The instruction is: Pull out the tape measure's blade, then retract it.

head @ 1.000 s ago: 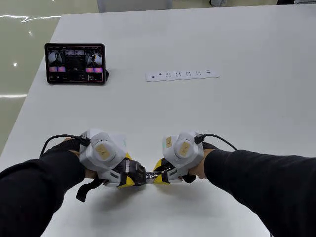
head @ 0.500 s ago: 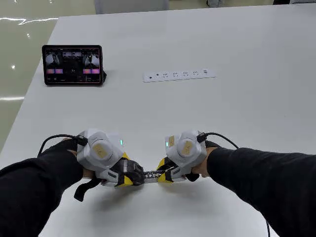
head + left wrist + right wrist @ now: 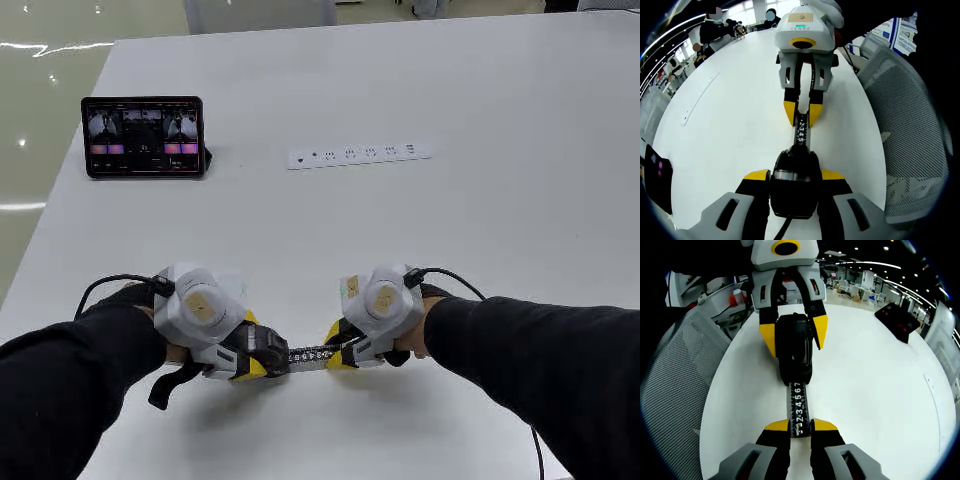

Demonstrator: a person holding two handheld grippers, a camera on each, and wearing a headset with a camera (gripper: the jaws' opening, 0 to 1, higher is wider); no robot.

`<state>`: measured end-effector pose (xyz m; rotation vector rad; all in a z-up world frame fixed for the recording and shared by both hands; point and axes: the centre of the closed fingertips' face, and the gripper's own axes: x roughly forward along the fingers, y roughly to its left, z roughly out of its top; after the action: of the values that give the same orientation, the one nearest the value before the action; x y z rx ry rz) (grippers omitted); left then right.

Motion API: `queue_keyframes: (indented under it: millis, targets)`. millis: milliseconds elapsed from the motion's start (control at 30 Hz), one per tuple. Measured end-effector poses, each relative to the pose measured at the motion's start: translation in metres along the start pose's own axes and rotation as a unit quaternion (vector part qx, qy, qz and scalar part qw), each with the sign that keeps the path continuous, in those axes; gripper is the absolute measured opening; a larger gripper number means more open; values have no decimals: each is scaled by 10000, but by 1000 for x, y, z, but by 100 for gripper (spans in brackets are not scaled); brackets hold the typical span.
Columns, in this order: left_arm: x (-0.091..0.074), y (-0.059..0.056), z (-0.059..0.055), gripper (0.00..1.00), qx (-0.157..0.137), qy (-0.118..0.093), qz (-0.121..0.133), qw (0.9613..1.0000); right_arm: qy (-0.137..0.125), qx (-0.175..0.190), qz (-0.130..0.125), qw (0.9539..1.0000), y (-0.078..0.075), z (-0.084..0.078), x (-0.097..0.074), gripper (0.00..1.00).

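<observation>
Black tape measure (image 3: 795, 192) sits clamped in left gripper (image 3: 795, 175) fingers; right gripper (image 3: 800, 426) fingers pinch the blade (image 3: 798, 400). More blade is out than before, so pulling continues.

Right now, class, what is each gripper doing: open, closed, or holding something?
Left gripper: closed on the black tape measure case.
Right gripper: closed on the white numbered blade.

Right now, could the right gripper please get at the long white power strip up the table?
Probably not yet: the way to the power strip is bare, but the right gripper is shut on the numbered tape blade.
</observation>
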<state>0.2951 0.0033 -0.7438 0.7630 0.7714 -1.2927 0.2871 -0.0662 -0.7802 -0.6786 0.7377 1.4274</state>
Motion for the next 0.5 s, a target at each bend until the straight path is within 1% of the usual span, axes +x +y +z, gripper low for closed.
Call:
queue_keyframes:
  millis: [500]
  targets:
    - [0, 0, 1, 31, -10, 5, -7, 10000, 26, -21, -6, 10000, 0, -7, -6, 11]
